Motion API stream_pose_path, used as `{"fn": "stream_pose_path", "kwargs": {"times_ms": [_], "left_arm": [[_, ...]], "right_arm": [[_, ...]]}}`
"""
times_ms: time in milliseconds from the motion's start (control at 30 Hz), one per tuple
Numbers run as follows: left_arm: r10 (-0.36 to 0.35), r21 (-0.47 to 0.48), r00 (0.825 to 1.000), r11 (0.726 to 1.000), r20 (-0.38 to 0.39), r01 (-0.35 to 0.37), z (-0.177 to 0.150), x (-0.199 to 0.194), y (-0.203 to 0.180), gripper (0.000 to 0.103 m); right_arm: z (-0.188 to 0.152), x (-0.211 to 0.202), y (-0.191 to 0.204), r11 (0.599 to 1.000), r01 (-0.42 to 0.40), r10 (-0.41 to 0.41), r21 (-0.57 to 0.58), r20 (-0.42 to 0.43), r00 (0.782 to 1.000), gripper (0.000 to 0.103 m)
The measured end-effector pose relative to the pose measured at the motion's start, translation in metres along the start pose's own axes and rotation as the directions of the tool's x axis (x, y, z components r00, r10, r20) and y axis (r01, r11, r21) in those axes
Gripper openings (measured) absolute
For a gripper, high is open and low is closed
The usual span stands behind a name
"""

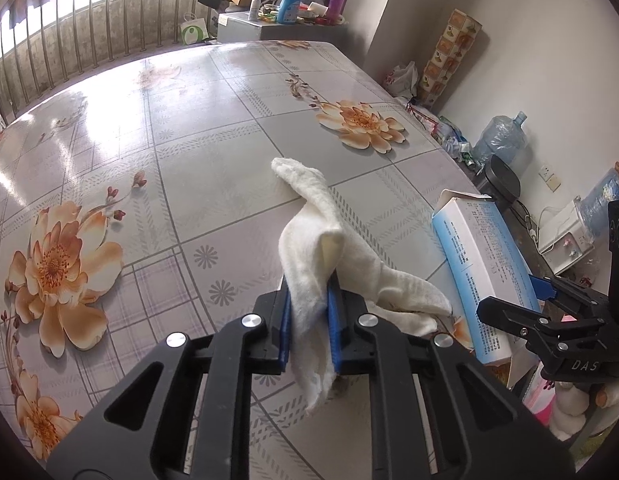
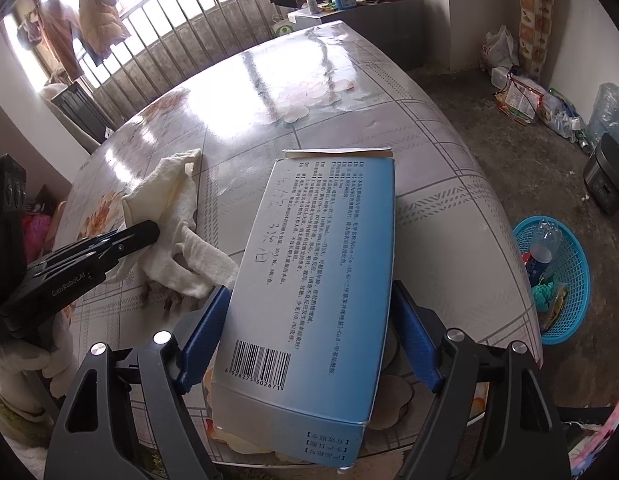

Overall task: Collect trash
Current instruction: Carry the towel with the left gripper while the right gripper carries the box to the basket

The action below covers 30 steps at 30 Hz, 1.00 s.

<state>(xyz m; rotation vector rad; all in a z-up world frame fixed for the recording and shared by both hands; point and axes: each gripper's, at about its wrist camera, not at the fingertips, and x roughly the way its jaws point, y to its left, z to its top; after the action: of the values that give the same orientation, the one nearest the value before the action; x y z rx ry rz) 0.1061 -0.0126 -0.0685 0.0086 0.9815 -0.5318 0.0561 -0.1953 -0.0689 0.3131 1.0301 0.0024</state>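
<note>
Two pieces of trash are seen on the flowered counter [image 1: 197, 152]: one crumpled white tissue [image 1: 329, 256] and one blue-and-white cardboard box [image 2: 309, 288]. One blue basket [image 2: 569, 280] is seen on the floor beside the counter, with a bottle and wrappers lying in it. The tissue is pinched between the blue pads of the left gripper [image 1: 309, 320], which is nearly closed on it, with one end trailing onto the counter and the other hanging below the jaws. The box is held across its width by the right gripper [image 2: 309, 340], whose jaws are spread wide and pressed against both long sides. The box lies just beside the tissue.
</note>
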Motion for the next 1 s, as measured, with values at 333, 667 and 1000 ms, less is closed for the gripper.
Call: {"fn": "stream_pose_path", "kwargs": {"times_ms": [333,667,1000], "left_arm": [[-0.008,0.009,0.998,1.0,0.058,0.008,0.008,-0.017,-0.003,0.009],[-0.039,0.046,0.991,0.998,0.128,0.034,0.018,-0.043,-0.016,0.009],[-0.077,0.088,0.977,0.994,0.199,0.061,0.031,-0.071,-0.03,0.009]], "right_arm": [[0.004,-0.01,-0.012,0.993,-0.089,0.087,0.074,0.031,0.996,0.075],[0.011,-0.031,-0.017,0.984,-0.142,0.132,0.107,0.102,0.986,0.074],[0.018,-0.043,-0.032,0.951,-0.254,0.233,0.174,0.131,0.963,0.044]]}}
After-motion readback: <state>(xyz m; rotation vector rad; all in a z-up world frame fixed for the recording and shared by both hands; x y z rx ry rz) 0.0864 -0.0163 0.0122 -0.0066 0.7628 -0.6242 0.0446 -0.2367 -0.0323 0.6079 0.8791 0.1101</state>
